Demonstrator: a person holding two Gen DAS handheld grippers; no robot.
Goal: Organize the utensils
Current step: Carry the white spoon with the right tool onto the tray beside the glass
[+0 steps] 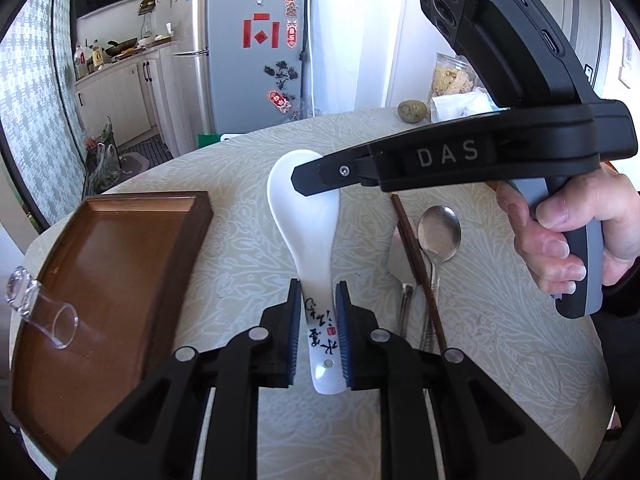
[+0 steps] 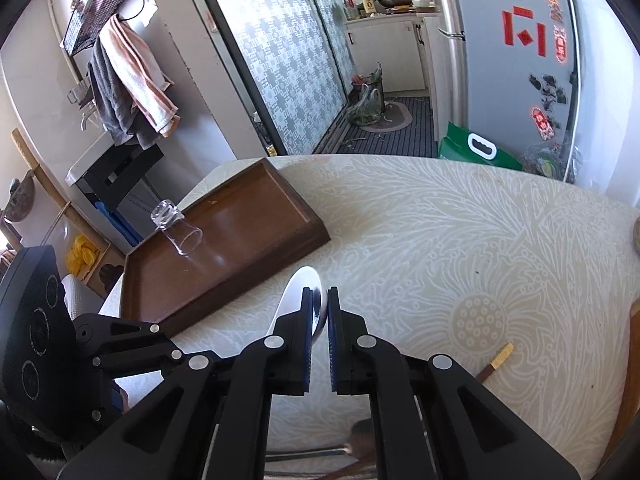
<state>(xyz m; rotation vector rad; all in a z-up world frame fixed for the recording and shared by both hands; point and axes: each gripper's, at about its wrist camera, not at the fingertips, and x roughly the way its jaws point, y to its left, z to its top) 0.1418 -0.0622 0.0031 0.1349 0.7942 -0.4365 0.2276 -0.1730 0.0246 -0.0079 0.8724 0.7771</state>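
Left tongs (image 1: 319,334) clamped on ceramic spoon (image 1: 308,216) handle; right tongs (image 2: 319,336) pinch bowl rim ahead. Risk: opposing pulls, glazed spoon slips onto counter (image 1: 500,360).

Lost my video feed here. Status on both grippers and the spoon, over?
Left gripper shut on white ceramic spoon handle. Right gripper nearly closed over the spoon's bowl, contact unclear. Wooden tray beside it, glass lying inside.

a grey fridge (image 1: 244,52) with red stickers stands beside patterned sliding doors (image 2: 288,56); towels (image 2: 128,80) hang on a white wall.
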